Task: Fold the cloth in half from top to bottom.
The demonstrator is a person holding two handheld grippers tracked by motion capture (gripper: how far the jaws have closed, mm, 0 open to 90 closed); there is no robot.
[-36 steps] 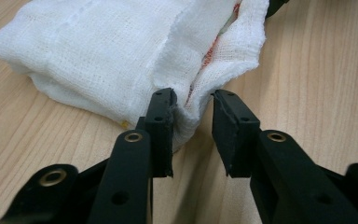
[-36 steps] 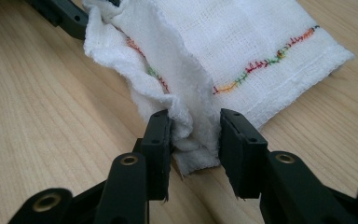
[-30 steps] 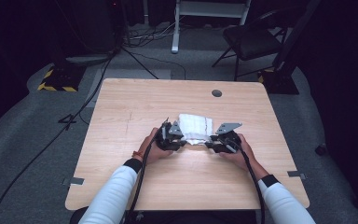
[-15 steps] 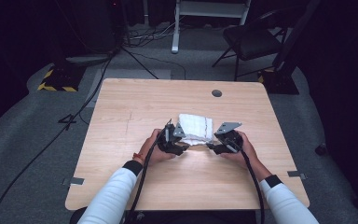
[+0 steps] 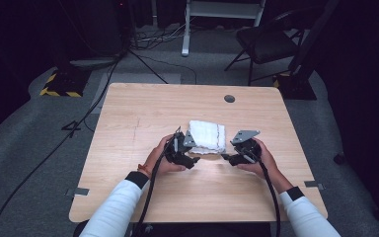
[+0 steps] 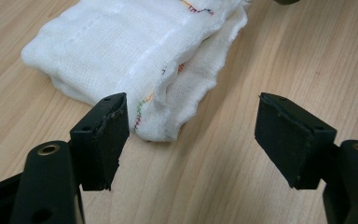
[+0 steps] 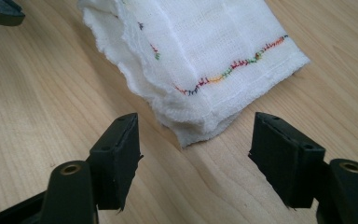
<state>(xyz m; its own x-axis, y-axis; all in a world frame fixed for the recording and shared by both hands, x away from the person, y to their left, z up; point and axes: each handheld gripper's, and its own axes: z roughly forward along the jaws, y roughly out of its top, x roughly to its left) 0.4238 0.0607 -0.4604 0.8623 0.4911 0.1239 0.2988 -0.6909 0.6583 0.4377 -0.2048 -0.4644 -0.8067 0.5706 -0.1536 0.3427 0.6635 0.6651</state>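
Lying folded on the table (image 5: 128, 113) near centre: cloth (image 5: 207, 137). Flanking its near edge: left gripper (image 5: 193, 157) at seven o'clock, right gripper (image 5: 225, 157) at five o'clock, both apart from it.

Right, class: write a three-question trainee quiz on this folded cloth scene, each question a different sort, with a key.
1. True or false: the left gripper is clamped on the folded white cloth.
2. What does the cloth rest on? A) the wooden table B) a chair C) a hand
3. Fill in: the stitching along the cloth's hem is ____ in colour.

Key
1. False. Both the left gripper and the right gripper have just been opening; their jaws stand apart with the cloth's corner just beyond the pads, untouched.
2. A
3. Multicoloured (rainbow).
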